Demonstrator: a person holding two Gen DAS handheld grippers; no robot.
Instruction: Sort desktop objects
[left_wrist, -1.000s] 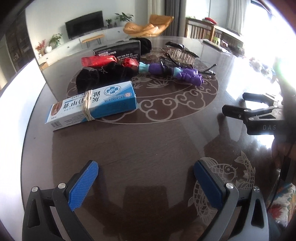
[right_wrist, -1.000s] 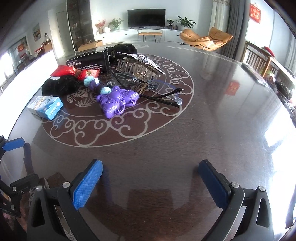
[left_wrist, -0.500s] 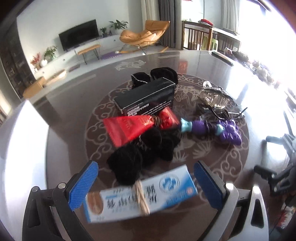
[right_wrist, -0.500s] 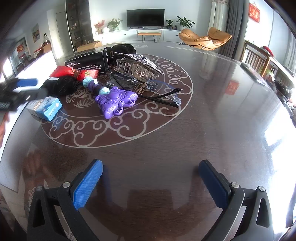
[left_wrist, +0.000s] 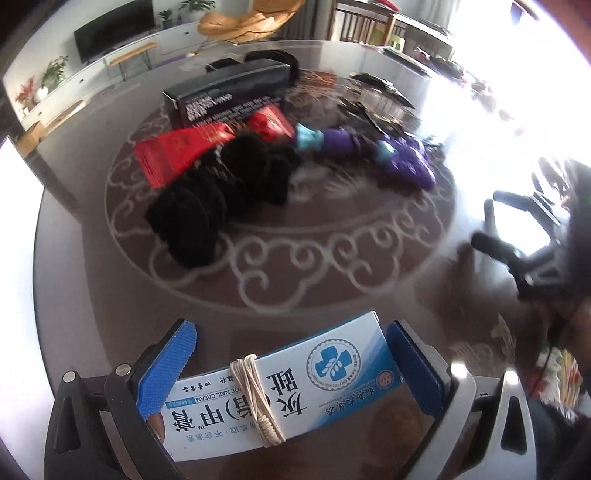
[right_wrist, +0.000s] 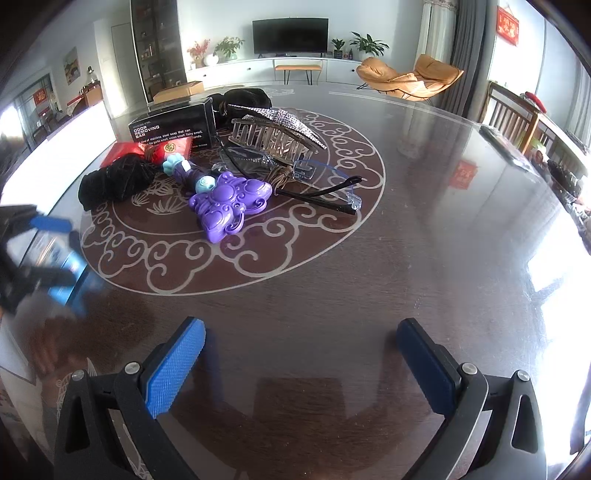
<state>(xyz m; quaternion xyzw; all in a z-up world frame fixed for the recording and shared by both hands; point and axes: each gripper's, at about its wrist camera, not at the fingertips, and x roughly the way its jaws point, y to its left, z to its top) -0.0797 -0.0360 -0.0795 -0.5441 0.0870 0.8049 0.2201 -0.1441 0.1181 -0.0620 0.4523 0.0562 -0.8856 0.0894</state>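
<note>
A blue-and-white nail cream box, tied with a rubber band, lies crosswise between the blue pads of my left gripper. The jaws stand wide and do not press on it. Past it lie a black cloth bundle, a red packet, a black soap box and a purple toy. My right gripper hangs open over bare table, well short of the purple toy, clear glasses and a hair claw. The left gripper appears blurred at that view's left edge.
The round dark table has a glossy top with a swirl medallion. The objects cluster on the medallion's left and far side. Chairs stand at the table's far right. A person's hand shows blurred at the near left.
My left gripper has moved forward and down over the nail cream box, which now sits between its fingers. The right gripper has hardly moved.
</note>
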